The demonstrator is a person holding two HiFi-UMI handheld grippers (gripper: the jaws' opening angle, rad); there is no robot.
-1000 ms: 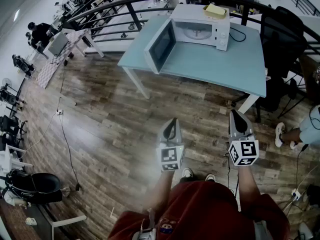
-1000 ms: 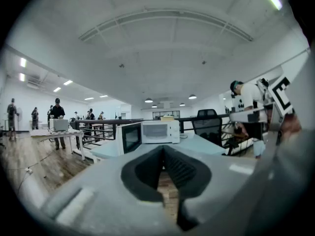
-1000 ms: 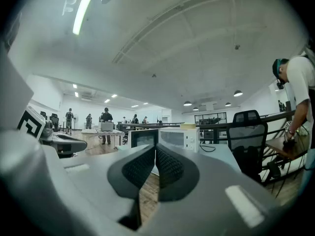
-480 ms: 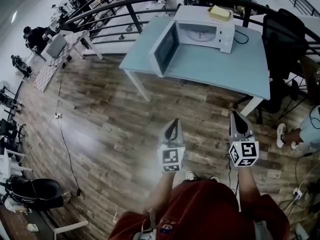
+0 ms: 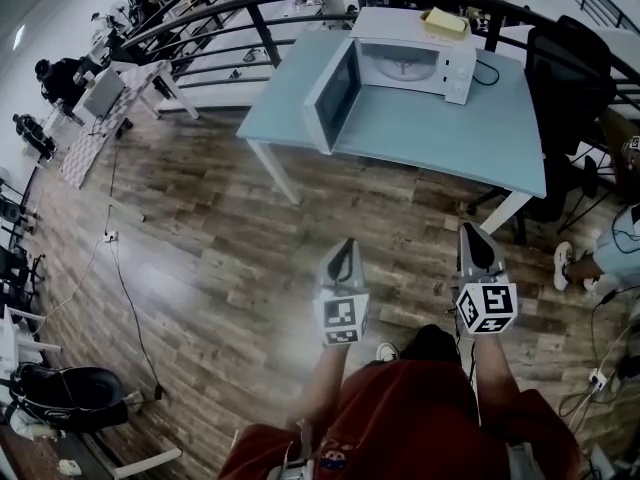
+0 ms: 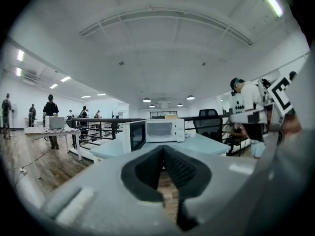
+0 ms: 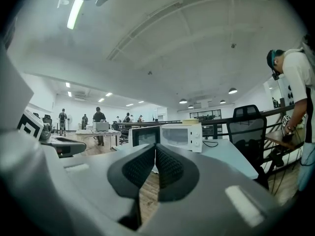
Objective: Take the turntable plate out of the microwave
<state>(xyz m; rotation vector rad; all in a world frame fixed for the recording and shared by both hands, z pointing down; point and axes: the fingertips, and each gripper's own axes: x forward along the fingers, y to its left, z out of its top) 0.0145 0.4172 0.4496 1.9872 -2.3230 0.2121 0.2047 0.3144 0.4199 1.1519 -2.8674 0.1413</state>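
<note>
The left tongs (image 5: 343,250) were closed and empty, pointing over the wooden floor (image 5: 200,228) toward the desk (image 5: 440,133) well ahead. Straight ahead of them the microwave door (image 5: 333,93) stood swung open. The microwave (image 5: 400,26) sat on the desk, far ahead between both tongs, with the turntable plate (image 5: 403,68) inside it. The right tongs (image 5: 473,236) were likewise closed on nothing, beside the left pair. A black chair (image 5: 565,63) stood ahead to their right.
</note>
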